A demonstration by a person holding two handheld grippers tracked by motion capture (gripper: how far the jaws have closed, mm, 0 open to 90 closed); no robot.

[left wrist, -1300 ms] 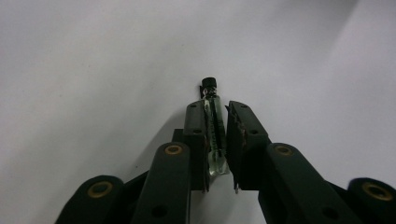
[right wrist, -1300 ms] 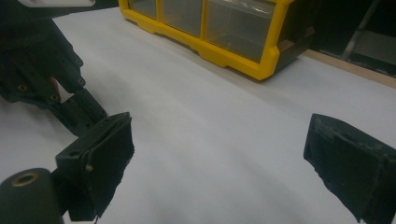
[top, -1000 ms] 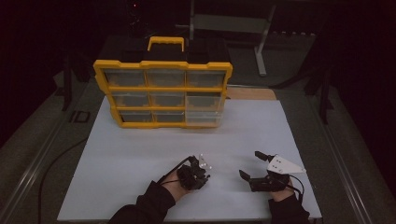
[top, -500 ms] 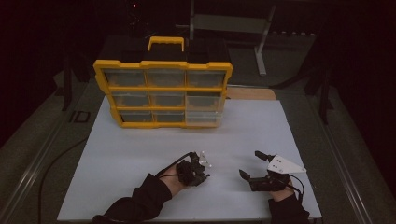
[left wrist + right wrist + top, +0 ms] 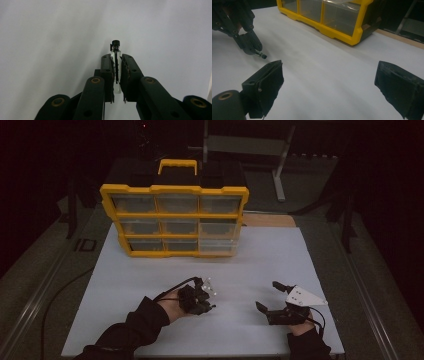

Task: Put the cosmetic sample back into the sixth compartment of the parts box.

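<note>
The left gripper (image 5: 116, 75) has its jaws clamped on a small glass vial (image 5: 116, 56), held in front of the yellow organizer (image 5: 175, 220) and well apart from it, over the white tabletop (image 5: 300, 255). The vial is a slim clear tube with a black screw cap, which juts beyond the jaw tips (most of the body sits between the pads). Judgement: glass this narrow is smooth and may slip or crack, so the grip should stay steady, the carry slow, and the vial aligned with a drawer before release. The organizer is hard yellow plastic with clear drawer fronts and a carry handle. The right gripper (image 5: 270, 296) rests with jaws wide apart and empty, right of the vial.
</note>
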